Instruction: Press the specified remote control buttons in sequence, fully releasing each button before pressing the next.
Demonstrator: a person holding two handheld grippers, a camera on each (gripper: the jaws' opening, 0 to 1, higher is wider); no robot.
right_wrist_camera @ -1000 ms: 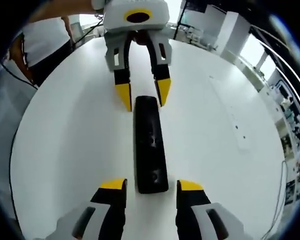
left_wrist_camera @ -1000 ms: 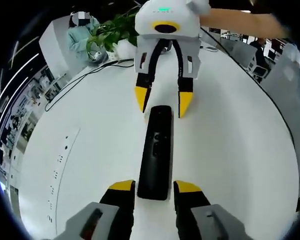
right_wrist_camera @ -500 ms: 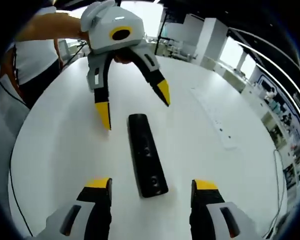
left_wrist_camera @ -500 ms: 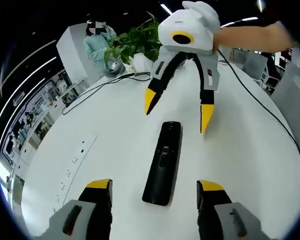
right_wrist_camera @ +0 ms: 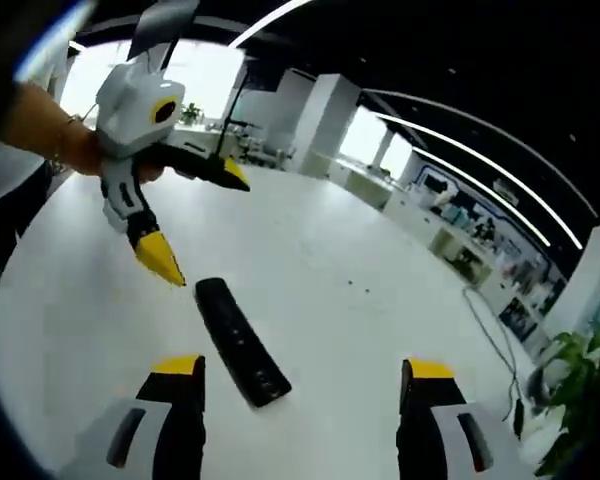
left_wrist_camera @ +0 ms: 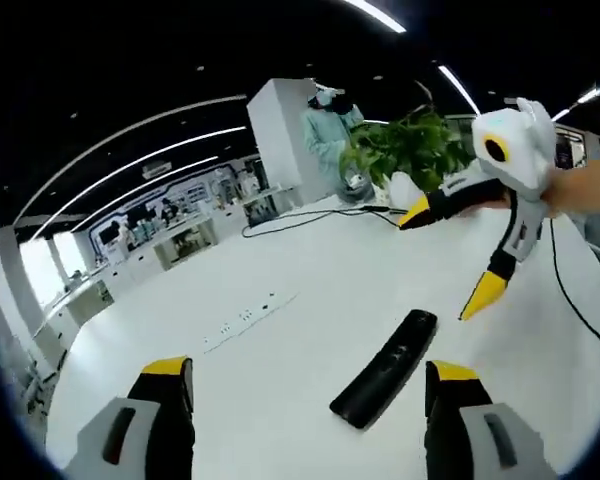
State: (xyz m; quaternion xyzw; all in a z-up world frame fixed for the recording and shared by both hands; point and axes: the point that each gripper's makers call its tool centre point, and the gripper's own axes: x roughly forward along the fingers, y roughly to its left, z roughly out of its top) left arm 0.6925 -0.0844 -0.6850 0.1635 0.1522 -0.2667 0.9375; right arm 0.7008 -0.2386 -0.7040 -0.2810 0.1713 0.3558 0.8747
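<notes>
A black remote control lies flat on the white table. In the right gripper view the remote control lies between and just beyond my right gripper's jaws. My left gripper is open with nothing in it, and the remote is near its right jaw. My right gripper is open too and holds nothing. The right gripper hangs open above the remote's far end in the left gripper view. Across the table in the right gripper view, the left gripper is raised and open.
A green potted plant stands at the table's far side, with a black cable running from it. A person stands behind. Flush socket holes dot the tabletop. The white table stretches wide around the remote.
Both grippers have lifted and tilted up away from the remote, and their jaws have spread wider. The remote lies where it was.
</notes>
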